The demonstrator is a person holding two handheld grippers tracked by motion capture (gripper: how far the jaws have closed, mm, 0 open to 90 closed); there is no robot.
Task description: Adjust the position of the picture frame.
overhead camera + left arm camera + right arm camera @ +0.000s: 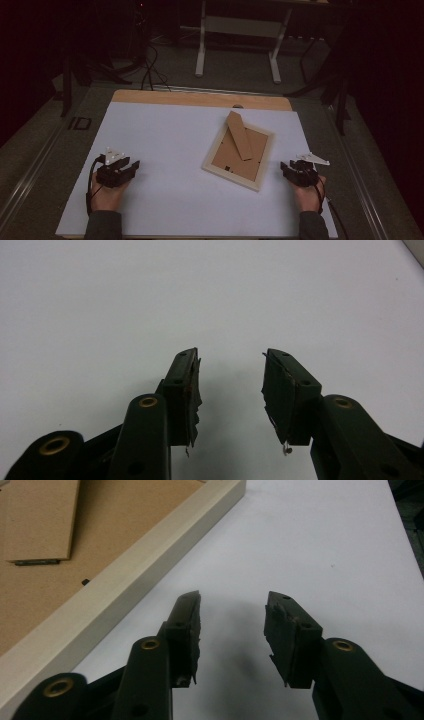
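A picture frame (239, 152) lies face down on the white table (165, 200), turned at an angle, right of the middle and closer to the right hand. Its brown backing board (235, 159) faces up, and the cardboard easel stand (239, 135) lies flat along it, reaching past the frame's far edge. Lying this way, the back is open to work on: the stand and the small dark clip near the frame's inner edge, seen in the right gripper view, can be reached from above.

The right gripper (294, 169) rests low on the table just beside the frame's near right corner, apart from it. In its own view the pale wooden rail (125, 585) runs diagonally to the left of the jaws, which stand spread with only bare table between them; it grips nothing. The right hand (307, 192) sits behind it, forearm coming straight in from the near edge, the gripper pointing forward and slightly toward the frame.

The left gripper (125, 168) lies well apart from the frame, near the table's left side, angled inward toward the middle. Its jaws are likewise spread over empty white surface, holding nothing. The left hand (106, 195) rests low, wrist on the table. Both hands look poised, with the right likely to act on the frame first.
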